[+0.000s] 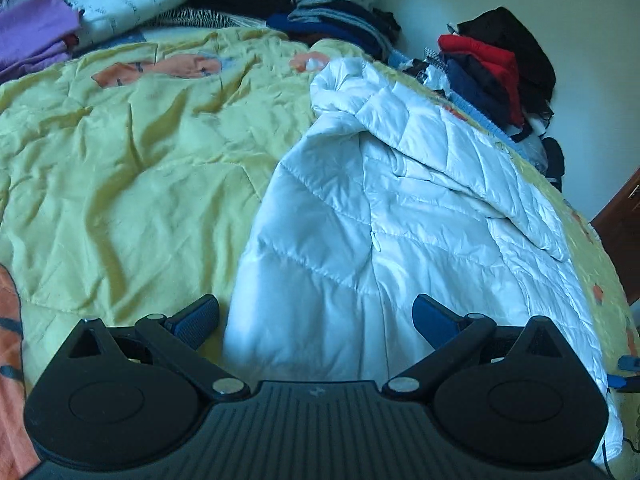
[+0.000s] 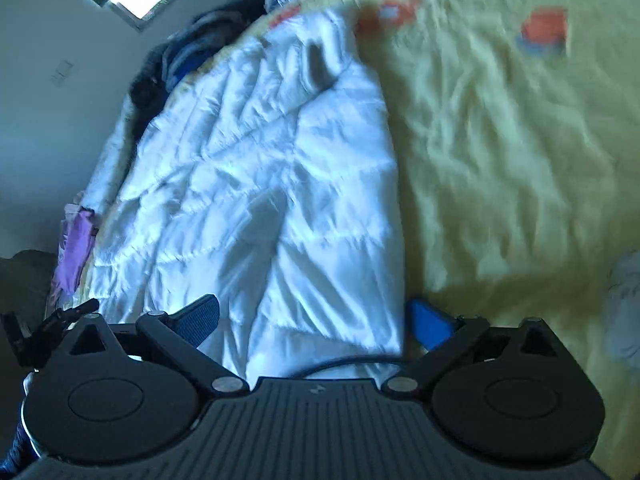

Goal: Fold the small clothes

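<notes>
Left wrist view: at 6 o'clock the left gripper [image 1: 316, 316] is seen with jaws spread wide, nothing held, poised over the near hem of a white quilted jacket [image 1: 384, 200]. The jacket is laid lengthwise on a yellow bedspread [image 1: 132, 160], running from 6 toward 1 o'clock. Piled clothes [image 1: 492, 68] are seen at 2 o'clock by the wall. In the right wrist view, the right gripper [image 2: 312, 320] is likewise parted and empty above the same hem. The hem is best pinched at both corners together, so the padded fabric is folded evenly
</notes>
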A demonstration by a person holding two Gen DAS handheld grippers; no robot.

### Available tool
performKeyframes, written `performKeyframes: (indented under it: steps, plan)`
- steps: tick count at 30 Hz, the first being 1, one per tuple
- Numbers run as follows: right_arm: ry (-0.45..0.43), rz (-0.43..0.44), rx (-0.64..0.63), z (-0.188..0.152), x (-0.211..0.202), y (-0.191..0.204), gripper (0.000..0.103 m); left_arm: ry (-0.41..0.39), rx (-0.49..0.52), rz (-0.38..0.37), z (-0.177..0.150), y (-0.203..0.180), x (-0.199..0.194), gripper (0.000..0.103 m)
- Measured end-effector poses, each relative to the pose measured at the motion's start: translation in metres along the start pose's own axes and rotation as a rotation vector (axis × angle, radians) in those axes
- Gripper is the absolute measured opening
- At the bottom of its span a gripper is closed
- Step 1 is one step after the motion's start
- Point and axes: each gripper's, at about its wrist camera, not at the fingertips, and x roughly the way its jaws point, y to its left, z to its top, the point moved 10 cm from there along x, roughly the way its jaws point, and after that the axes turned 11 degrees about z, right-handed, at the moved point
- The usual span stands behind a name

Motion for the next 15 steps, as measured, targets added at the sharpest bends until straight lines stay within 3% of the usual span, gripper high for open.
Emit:
performKeyframes:
  steps: [8,15]
  plan:
    - [0.067,0.166,0.125,-0.036,-0.014,0.003,0.101,0.059,-0.094,-0.128,-0.008,0.002,-0.012,0.103]
    - [0.246,0.235,0.132,-0.104,-0.045,0.023,0.101,0.118,-0.151,-0.230,-0.021,0.002,-0.022,0.103]
